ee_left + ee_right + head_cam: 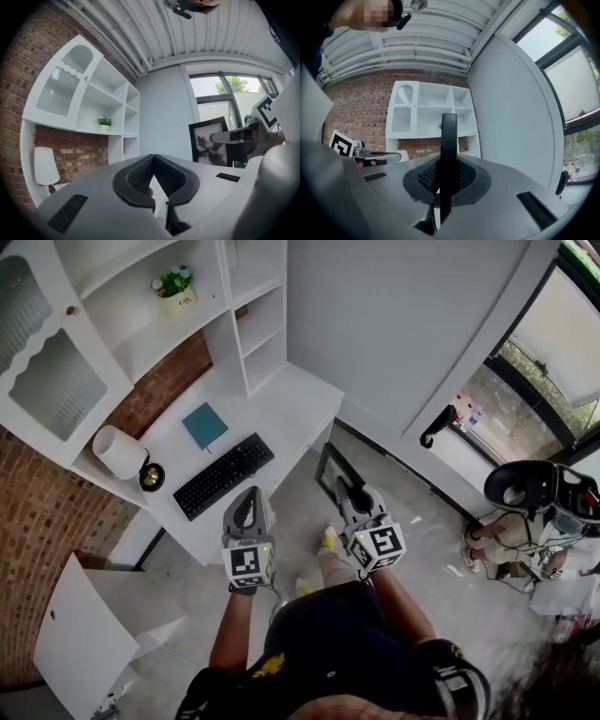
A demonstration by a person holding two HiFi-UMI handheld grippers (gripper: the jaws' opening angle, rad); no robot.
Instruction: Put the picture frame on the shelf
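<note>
A black picture frame point(334, 468) with a grey print stands upright in my right gripper point(350, 491), which is shut on its lower edge. The right gripper view shows the frame point(449, 136) edge-on between the jaws. In the left gripper view the frame point(209, 142) faces me at the right, with the right gripper point(234, 137) on it. My left gripper point(251, 499) is beside it, shut with nothing held point(153, 157). The white shelf unit point(141, 334) rises above the desk ahead to the left, seen too as the shelf unit point(110, 101) and the shelf unit point(436, 115).
On the white desk point(281, 404) lie a black keyboard point(223, 474), a blue book point(204, 425) and a white lamp point(119, 451). A potted plant point(174, 285) stands on one shelf. A person point(525, 531) sits by the window at right. A white panel point(80, 629) stands lower left.
</note>
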